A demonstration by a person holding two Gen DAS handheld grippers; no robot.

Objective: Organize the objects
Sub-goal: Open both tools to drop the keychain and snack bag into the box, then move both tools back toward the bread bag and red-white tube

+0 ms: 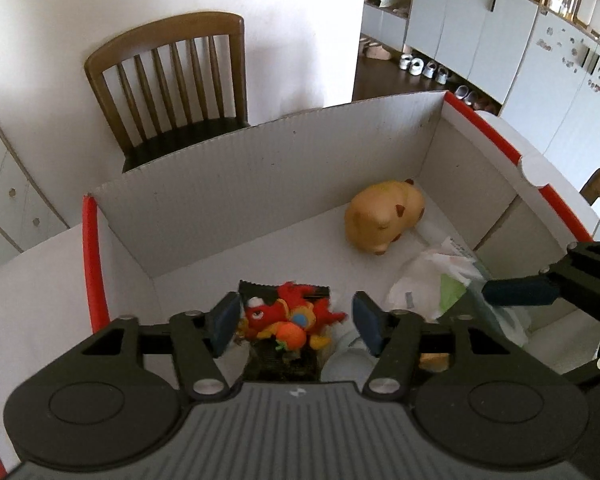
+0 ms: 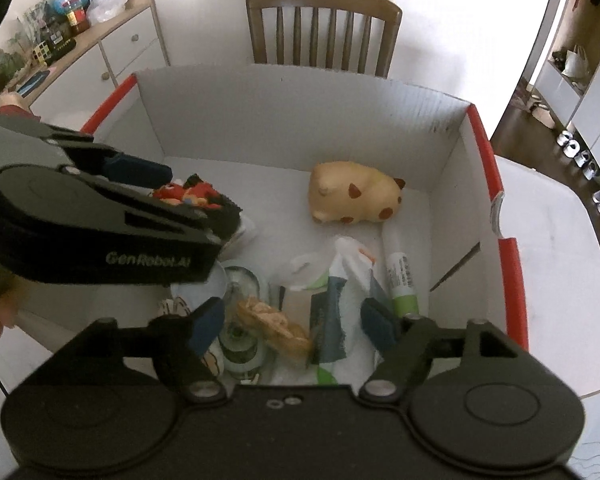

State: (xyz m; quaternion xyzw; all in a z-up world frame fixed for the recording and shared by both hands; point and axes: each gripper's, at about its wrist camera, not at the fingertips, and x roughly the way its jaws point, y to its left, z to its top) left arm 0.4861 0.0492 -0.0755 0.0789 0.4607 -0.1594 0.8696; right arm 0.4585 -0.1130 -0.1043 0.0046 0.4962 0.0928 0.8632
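Both grippers over the box, toys going in.

Left view: left gripper [image 1: 294,318] jaws apart, red toy [image 1: 288,316] loose btwn pads at bottom centre, in box [image 1: 260,168]; lift straight up so pads don't snag it.
Right view: right gripper [image 2: 292,322] jaws apart, gripping nothing, above bag [image 2: 340,300] lower centre; pig [image 2: 354,198] mid-frame.

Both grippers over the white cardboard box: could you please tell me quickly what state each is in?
Left gripper: open, pads clear of the red and orange plush toy between them.
Right gripper: open over the crumpled white plastic bag, gripping nothing.
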